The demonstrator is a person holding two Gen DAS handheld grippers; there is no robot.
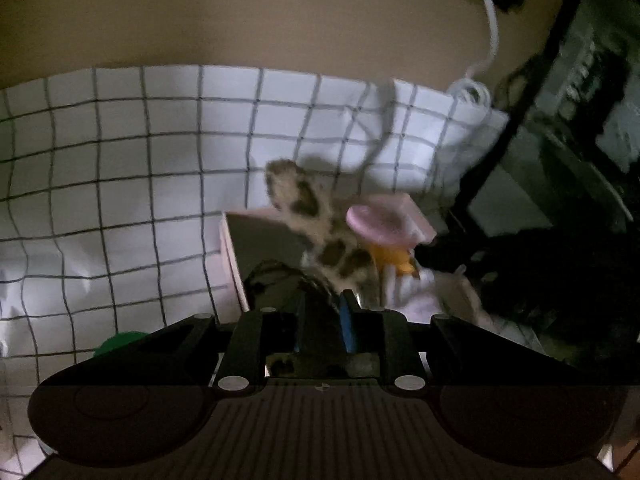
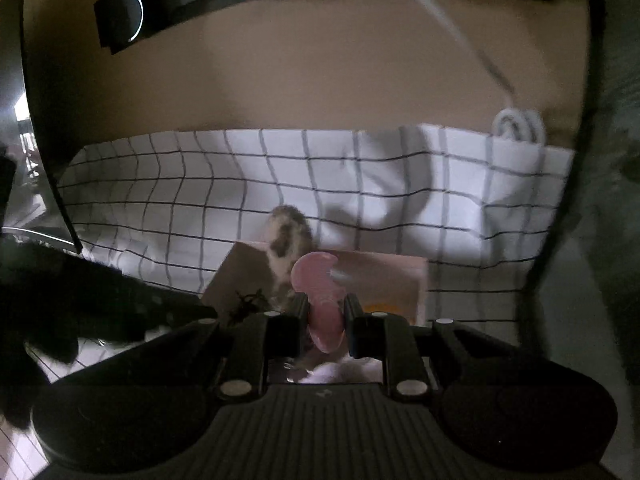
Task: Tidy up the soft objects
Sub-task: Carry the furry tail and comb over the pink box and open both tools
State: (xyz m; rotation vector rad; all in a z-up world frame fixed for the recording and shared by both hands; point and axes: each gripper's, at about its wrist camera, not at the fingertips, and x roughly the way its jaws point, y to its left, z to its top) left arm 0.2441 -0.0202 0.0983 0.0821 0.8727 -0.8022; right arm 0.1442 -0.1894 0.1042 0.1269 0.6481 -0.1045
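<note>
The left tool (image 1: 324, 300) is clamped on a spotted plush toy (image 1: 316, 216), which sticks up and forward from between its tips, over the open pink box (image 1: 236, 256). The right tool (image 2: 326, 312) is clamped on a soft pink toy (image 2: 320, 280) with a round disc-like end, held just in front of the same box (image 2: 384, 280). Only the left view shows something orange (image 1: 394, 258) under the pink toy (image 1: 378, 222), white stuff (image 1: 416, 296) beside it, and a green thing (image 1: 120, 340) low on the left; it is too blurred to say what these are. Only the right view shows a black device (image 2: 160, 4) with a lit ring on the bare tan counter (image 2: 320, 72) beyond, and a dark tangle (image 2: 248, 304) at the box's near left corner. A white checked cloth (image 2: 200, 184) spreads under the box, with free room to its left and behind. A white cable (image 2: 516, 126) coils at the cloth's far right edge, and dark furniture (image 1: 580, 120) closes in the right side.
</note>
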